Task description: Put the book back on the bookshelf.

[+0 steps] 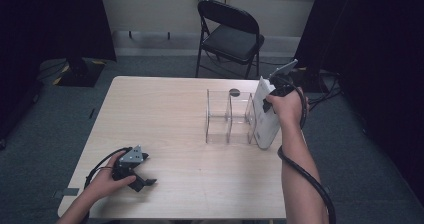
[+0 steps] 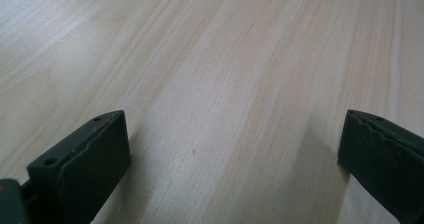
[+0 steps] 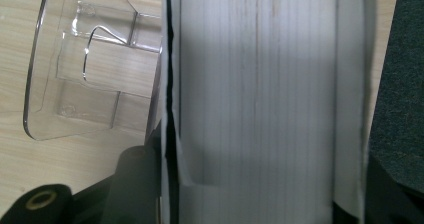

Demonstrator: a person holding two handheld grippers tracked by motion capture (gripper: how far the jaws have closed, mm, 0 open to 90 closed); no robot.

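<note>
Wooden table — book in right gripper

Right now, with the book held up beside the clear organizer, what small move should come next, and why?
Probably shift the white book slightly left over the clear acrylic organizer, then lower it. The right gripper clamps it upright at the organizer's right end, apparently outside the slots, near the table edge. The left gripper rests open, away.

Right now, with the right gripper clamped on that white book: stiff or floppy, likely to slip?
The white book probably stays fairly stiff: it stands upright on the table without sagging. The right gripper spans its page block, so pages may compress slightly. It could tip against the clear organizer if released.
</note>
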